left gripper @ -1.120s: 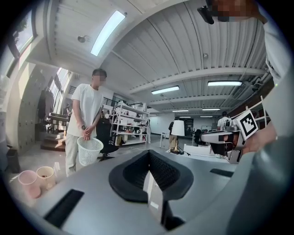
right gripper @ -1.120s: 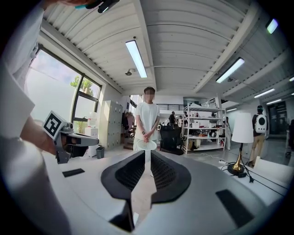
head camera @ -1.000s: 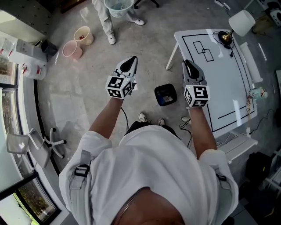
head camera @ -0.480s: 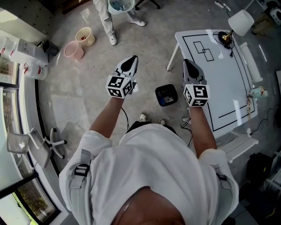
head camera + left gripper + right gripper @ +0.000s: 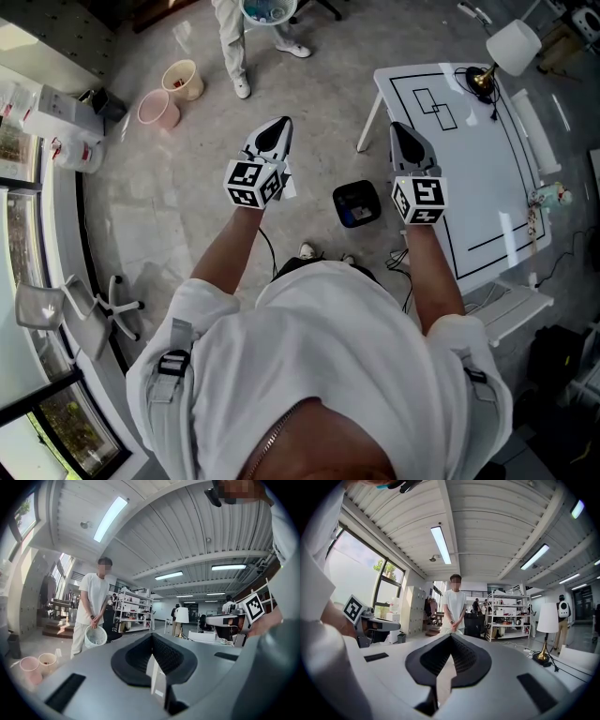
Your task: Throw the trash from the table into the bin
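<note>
My left gripper [image 5: 275, 133] and right gripper [image 5: 401, 133] are held side by side at chest height, pointing level ahead over the floor. Both are shut, and I see nothing between the jaws of either the left gripper [image 5: 153, 660] or the right gripper [image 5: 447, 660]. A small black bin [image 5: 356, 202] with something blue inside stands on the floor between them, beside the white table [image 5: 478, 169]. The table has black outlines drawn on it. I make out no loose trash on its top.
A person [image 5: 232, 42] stands ahead holding a white mesh basket [image 5: 268, 8]. A white-shaded lamp [image 5: 514, 45] stands at the table's far corner. Pink [image 5: 154, 108] and beige [image 5: 182, 77] buckets sit on the floor at the left. Cables lie by the table leg.
The standing person and the mesh basket have shifted slightly right and further up the picture. Both grippers stay where they were.
</note>
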Tool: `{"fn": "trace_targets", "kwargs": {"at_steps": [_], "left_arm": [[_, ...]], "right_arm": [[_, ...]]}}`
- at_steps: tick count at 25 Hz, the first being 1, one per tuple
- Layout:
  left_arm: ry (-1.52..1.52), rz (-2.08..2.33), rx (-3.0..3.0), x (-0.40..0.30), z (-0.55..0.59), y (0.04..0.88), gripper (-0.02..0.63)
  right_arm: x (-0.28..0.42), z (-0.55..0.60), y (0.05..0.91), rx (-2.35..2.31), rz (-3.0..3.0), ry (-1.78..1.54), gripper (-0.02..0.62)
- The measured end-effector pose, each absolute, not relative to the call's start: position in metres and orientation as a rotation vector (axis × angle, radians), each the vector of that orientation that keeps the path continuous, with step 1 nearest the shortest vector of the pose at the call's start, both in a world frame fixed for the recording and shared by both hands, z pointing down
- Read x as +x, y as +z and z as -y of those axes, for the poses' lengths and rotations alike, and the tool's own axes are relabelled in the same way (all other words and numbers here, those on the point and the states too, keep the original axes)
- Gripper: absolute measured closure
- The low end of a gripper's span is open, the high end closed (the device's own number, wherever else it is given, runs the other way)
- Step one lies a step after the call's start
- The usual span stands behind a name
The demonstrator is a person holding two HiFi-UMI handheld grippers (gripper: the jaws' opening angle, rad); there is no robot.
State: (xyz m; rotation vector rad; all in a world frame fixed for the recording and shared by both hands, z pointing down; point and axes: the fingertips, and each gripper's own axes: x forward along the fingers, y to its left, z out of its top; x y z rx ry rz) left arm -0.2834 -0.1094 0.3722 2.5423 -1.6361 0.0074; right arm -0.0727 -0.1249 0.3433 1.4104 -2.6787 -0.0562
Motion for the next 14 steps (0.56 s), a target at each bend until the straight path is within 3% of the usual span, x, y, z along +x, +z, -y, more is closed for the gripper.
{"fn": "trace_targets", "kwargs": {"at_steps": [14], "left_arm": [[0.002,1.621,2.567,-0.303,0.109,0.362,0.595]], "right_arm": [[-0.095,0.122,0.325,1.406,2.685,-0.104,0.594]]}}
